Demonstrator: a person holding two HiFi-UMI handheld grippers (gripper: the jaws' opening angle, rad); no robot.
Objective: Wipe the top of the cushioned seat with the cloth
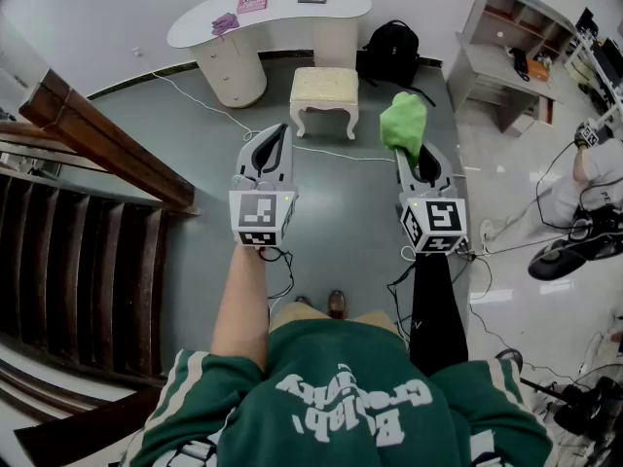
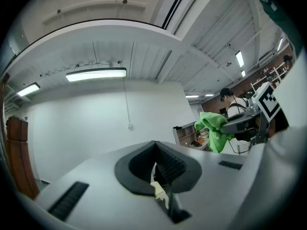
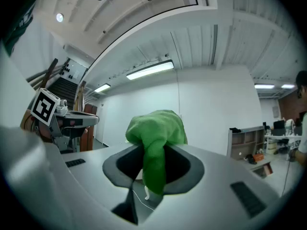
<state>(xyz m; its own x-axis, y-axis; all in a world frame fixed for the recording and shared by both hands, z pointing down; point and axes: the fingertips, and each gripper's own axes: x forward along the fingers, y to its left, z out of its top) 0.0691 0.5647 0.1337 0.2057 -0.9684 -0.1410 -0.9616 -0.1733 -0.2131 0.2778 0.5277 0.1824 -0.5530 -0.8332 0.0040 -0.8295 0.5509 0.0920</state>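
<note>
The cushioned seat point(image 1: 324, 88) is a cream stool with curved white legs, standing on the grey floor ahead of me, in front of the desk. A green cloth point(image 1: 404, 125) hangs bunched from my right gripper point(image 1: 411, 156), which is shut on it and held up in the air, right of and nearer than the stool. In the right gripper view the cloth point(image 3: 156, 128) spills over the closed jaws of the right gripper point(image 3: 154, 153). My left gripper point(image 1: 275, 136) is level with it on the left, shut and holding nothing; the left gripper view shows the left gripper point(image 2: 154, 148) pointing at a white wall.
A white curved desk point(image 1: 282, 13) stands behind the stool, with a black backpack point(image 1: 392, 52) to its right. A grey shelf unit point(image 1: 511, 47) is at far right, near a person point(image 1: 596, 168). A wooden stair rail point(image 1: 97, 134) and stairs run down on the left. Cables cross the floor.
</note>
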